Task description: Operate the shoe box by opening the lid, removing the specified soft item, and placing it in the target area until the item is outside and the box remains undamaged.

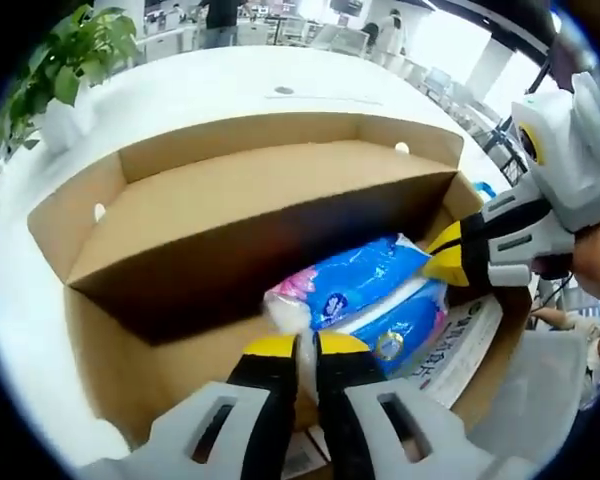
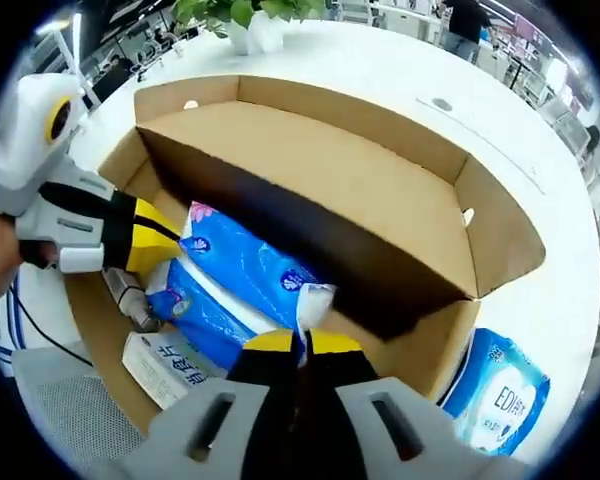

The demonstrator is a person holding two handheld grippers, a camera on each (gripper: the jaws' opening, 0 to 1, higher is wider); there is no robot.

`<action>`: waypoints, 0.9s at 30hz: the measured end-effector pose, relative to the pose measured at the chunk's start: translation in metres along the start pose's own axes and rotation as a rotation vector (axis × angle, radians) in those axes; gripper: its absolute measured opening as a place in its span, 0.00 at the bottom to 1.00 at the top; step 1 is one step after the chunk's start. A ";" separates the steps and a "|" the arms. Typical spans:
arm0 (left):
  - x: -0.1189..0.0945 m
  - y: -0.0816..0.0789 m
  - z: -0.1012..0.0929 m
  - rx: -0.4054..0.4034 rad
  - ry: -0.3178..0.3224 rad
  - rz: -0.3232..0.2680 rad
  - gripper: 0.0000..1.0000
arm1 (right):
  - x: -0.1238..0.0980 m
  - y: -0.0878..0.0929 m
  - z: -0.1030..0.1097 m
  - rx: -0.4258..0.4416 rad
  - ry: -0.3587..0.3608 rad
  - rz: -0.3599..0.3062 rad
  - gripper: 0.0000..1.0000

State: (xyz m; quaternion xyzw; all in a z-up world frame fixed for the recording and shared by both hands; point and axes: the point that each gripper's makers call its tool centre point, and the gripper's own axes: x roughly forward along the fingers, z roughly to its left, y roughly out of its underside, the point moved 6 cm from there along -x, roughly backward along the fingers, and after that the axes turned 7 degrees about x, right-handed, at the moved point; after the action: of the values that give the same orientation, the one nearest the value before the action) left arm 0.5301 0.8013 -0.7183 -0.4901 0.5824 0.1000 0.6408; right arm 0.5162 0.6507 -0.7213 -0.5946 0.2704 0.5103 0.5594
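Note:
An open brown cardboard shoe box [image 1: 260,195] stands on a white table, its lid flap raised [image 2: 380,190]. Inside lies a soft blue and white tissue pack [image 1: 365,290], also seen from the other side [image 2: 235,270]. My left gripper [image 1: 306,345] is shut on the white plastic at the pack's near end. At the pack's far end, the right gripper [image 1: 445,255] comes in from the right with its yellow tips on the pack. In the right gripper view, my right gripper [image 2: 302,343] is shut on the pack's crimped corner, and the left gripper [image 2: 160,240] holds the opposite end.
A printed paper sheet [image 1: 450,350] lies on the box floor beside the pack [image 2: 165,365]. Another blue pack [image 2: 495,390] lies outside the box on the white table [image 2: 540,250]. A potted plant [image 1: 65,70] stands at the table's far side. A black cable [image 2: 30,330] runs nearby.

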 end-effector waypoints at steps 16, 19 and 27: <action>0.007 0.006 0.001 -0.063 -0.002 -0.012 0.22 | -0.005 -0.001 0.003 0.012 -0.018 -0.025 0.00; 0.005 0.005 0.002 -0.066 -0.009 0.000 0.18 | -0.005 -0.001 0.002 0.015 -0.020 -0.027 0.00; 0.003 0.004 0.001 -0.013 -0.033 0.018 0.06 | -0.009 0.001 0.006 0.026 -0.022 -0.036 0.00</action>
State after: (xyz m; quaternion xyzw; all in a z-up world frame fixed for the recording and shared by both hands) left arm 0.5291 0.8024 -0.7229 -0.4874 0.5752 0.1176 0.6463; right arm 0.5105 0.6542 -0.7124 -0.5864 0.2603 0.5030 0.5791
